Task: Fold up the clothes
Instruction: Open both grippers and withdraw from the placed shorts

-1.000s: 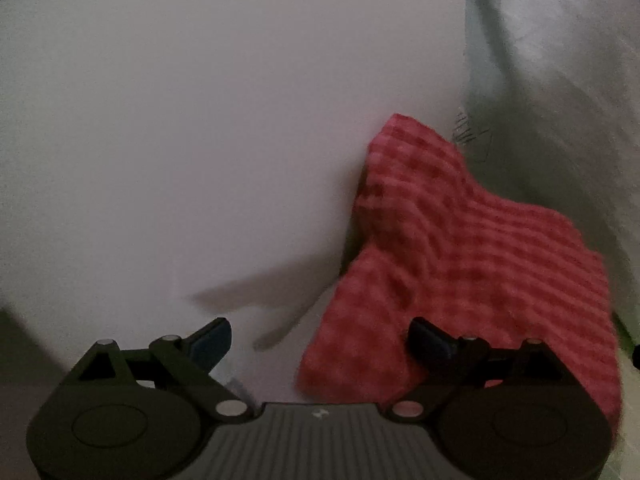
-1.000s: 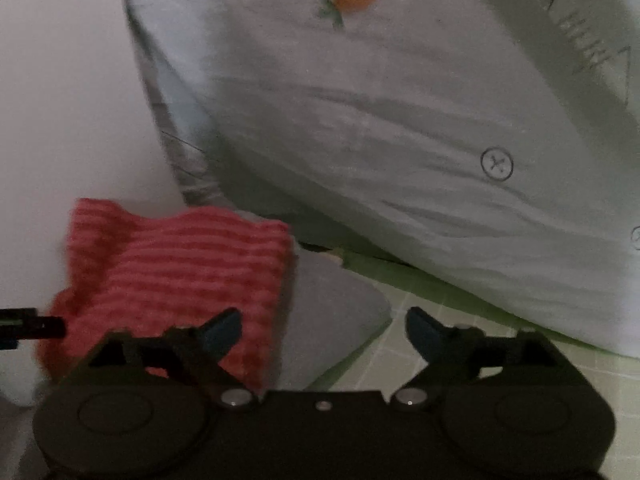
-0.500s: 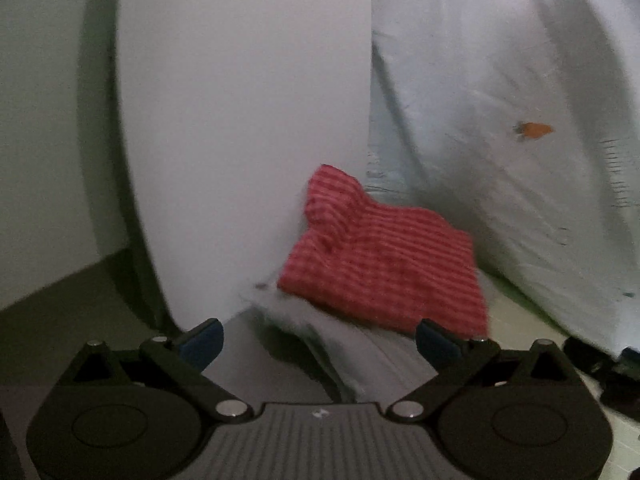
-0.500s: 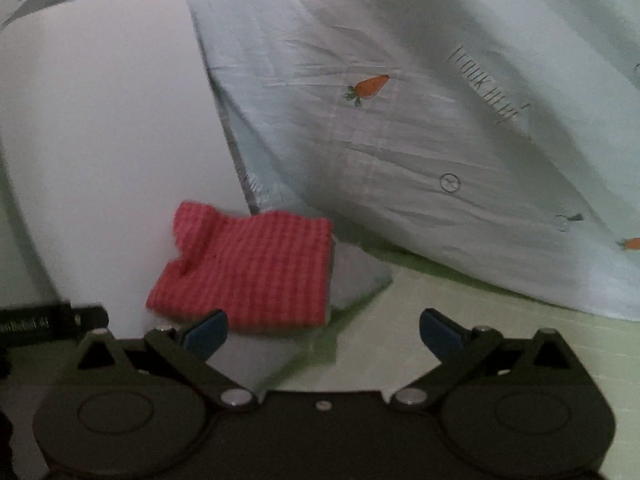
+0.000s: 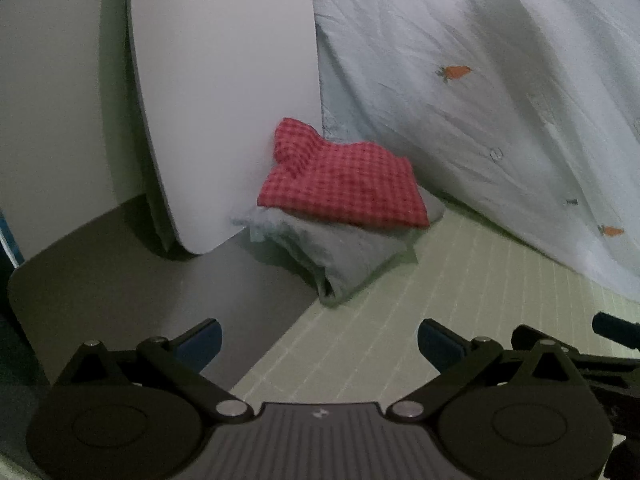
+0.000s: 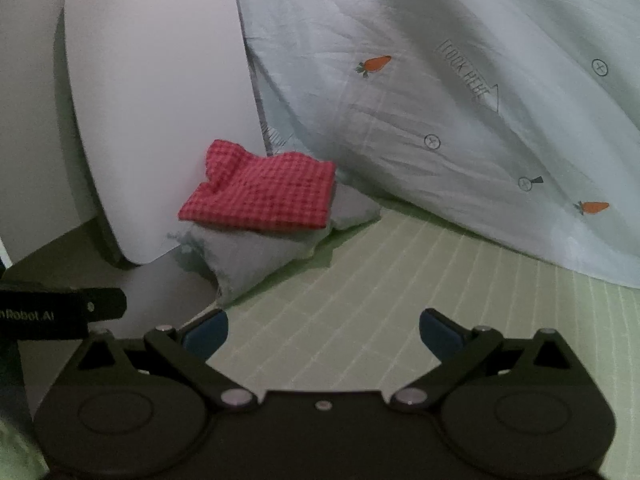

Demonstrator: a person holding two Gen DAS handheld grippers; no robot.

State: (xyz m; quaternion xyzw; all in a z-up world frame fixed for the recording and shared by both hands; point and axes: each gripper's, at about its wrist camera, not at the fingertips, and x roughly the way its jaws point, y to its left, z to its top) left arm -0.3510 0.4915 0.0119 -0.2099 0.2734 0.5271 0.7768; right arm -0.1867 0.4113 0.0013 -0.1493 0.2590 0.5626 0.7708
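A folded red checked cloth (image 5: 344, 188) (image 6: 264, 196) lies on top of a folded grey garment (image 5: 332, 248) (image 6: 256, 256), stacked at the foot of a white rounded panel. My left gripper (image 5: 320, 344) hangs well short of the stack, jaws wide open with nothing between them. In the right wrist view my right gripper (image 6: 324, 332) is likewise open and empty, hovering over the green mat some way back from the pile. Part of the right gripper's frame shows at the right edge of the left wrist view.
A white rounded panel (image 5: 224, 92) (image 6: 160, 104) leans behind the stack. A pale blue quilt with carrot prints (image 5: 480, 100) (image 6: 440, 100) slopes along the back and right. The green gridded mat (image 5: 440, 300) (image 6: 400, 280) and a grey board (image 5: 140, 272) lie in front.
Both grippers have pulled back from the stack, which now looks smaller and farther off. The red cloth stays on the grey garment, and more mat and quilt have come into view.
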